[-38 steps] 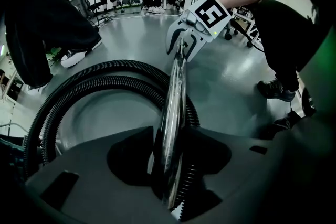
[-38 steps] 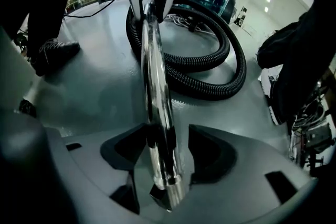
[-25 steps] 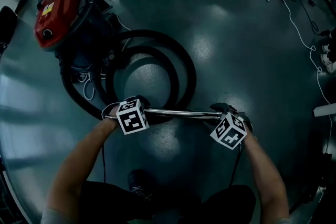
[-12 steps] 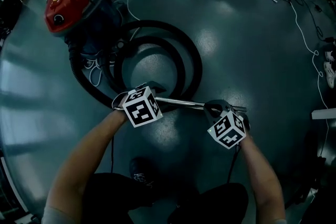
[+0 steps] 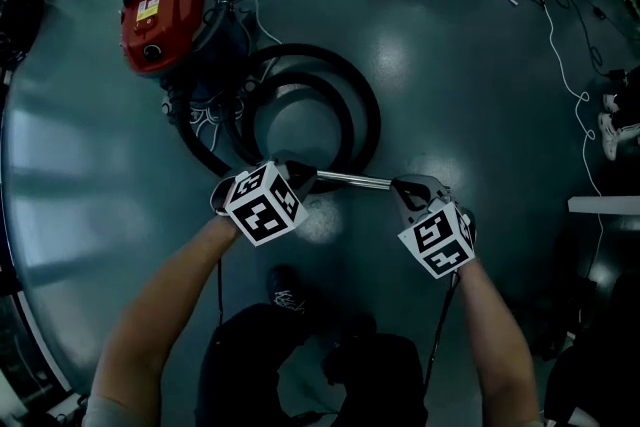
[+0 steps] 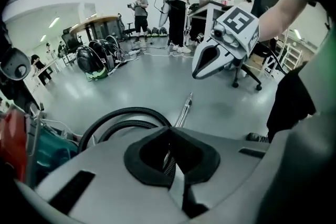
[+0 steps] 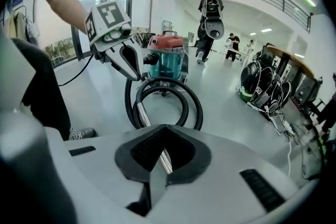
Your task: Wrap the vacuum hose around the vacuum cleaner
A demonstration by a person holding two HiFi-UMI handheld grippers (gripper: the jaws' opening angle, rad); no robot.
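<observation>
The red-topped vacuum cleaner (image 5: 160,10) stands on the floor at the upper left, and it also shows in the right gripper view (image 7: 168,57). Its black hose (image 5: 365,105) lies coiled on the floor beside it. A shiny metal wand (image 5: 355,180) at the hose's end spans between my two grippers, off the floor. My left gripper (image 5: 300,177) has just been closing and is shut where the ribbed hose joins the wand (image 6: 184,113). My right gripper (image 5: 412,190) is shut on the wand's other end (image 7: 143,113).
Cables (image 5: 560,35) trail across the floor at the upper right. My shoe (image 5: 290,295) is just below the wand. Black-and-green bags (image 6: 97,60), an office chair (image 6: 252,71) and several standing people are further off in the hall.
Both grippers have risen with the wand, which is now off the floor. The vacuum cleaner and coil sit further right in the head view.
</observation>
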